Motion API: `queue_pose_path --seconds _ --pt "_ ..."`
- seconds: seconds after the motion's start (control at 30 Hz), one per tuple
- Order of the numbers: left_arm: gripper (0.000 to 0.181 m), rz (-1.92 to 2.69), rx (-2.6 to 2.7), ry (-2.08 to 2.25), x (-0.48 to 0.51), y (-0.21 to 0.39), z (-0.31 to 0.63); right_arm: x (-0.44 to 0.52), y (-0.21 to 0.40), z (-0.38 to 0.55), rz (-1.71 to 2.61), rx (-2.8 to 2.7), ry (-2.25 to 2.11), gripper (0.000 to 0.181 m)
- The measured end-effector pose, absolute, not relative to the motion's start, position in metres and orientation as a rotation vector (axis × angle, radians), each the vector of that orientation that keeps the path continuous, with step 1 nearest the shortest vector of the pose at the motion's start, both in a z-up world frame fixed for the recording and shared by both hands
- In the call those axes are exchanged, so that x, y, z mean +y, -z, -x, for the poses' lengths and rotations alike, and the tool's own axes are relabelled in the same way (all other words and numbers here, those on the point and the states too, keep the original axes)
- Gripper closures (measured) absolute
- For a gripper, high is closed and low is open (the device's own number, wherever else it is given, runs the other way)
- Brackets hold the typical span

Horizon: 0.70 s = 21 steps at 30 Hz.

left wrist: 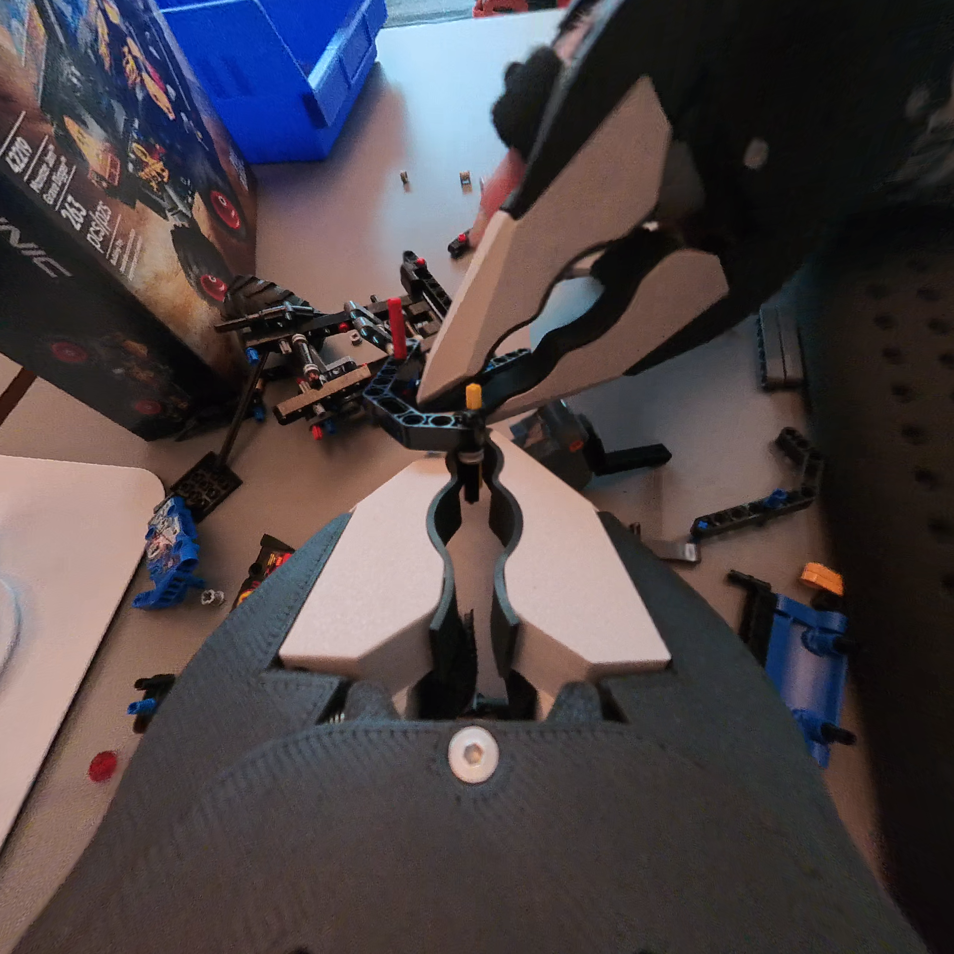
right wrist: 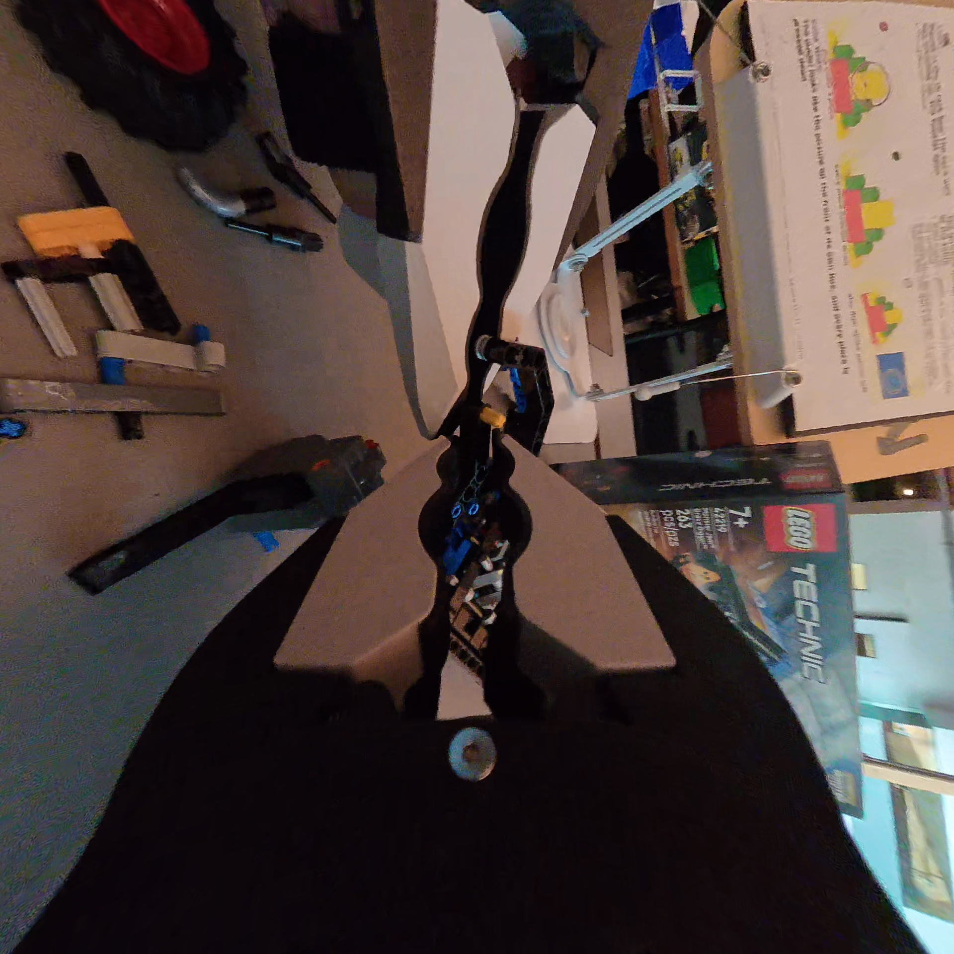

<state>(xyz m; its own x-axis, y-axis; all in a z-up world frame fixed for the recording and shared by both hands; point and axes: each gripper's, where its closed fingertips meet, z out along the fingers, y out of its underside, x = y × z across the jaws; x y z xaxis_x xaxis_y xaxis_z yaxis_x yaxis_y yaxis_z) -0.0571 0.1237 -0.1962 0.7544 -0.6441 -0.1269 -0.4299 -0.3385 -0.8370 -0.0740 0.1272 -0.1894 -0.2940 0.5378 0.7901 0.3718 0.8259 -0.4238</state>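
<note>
A black perforated frame (left wrist: 400,400) is joined to a black chassis assembly (left wrist: 309,346) that carries an upright red axle (left wrist: 396,324). A black pin with a yellow tip (left wrist: 473,396) passes through the frame's near corner. My left gripper (left wrist: 472,457) is shut on the lower end of this pin. My right gripper (left wrist: 451,397) comes in from the upper right and is shut on the frame beside the pin. In the right wrist view my right gripper (right wrist: 471,448) pinches the black frame (right wrist: 542,408) by the yellow tip (right wrist: 490,417). The left gripper (right wrist: 439,431) comes down from above.
A printed toy box (left wrist: 103,206) stands left, a blue bin (left wrist: 289,67) behind it, a white board (left wrist: 62,568) at near left. Loose parts lie around: blue pieces (left wrist: 170,552), a grey block (left wrist: 562,444), a bent black beam (left wrist: 764,506), an orange piece (left wrist: 821,578), a red-hubbed wheel (right wrist: 155,51).
</note>
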Motion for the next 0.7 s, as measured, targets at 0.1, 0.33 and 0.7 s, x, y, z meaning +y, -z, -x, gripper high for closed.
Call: queue_pose_path --seconds 0.1,0.33,0.7 --pt "0.179 1.987 0.705 0.386 0.126 0.188 0.058 0.131 0.178 0.076 0.576 -1.82 -0.013 0.166" --pt "0.181 1.997 0.525 0.666 0.127 0.186 0.051 0.136 0.178 0.075 0.603 -1.781 0.02 0.177" --pt "0.179 2.068 0.787 0.44 0.118 0.211 0.019 0.178 0.14 0.067 1.146 -1.528 -0.708 0.177"
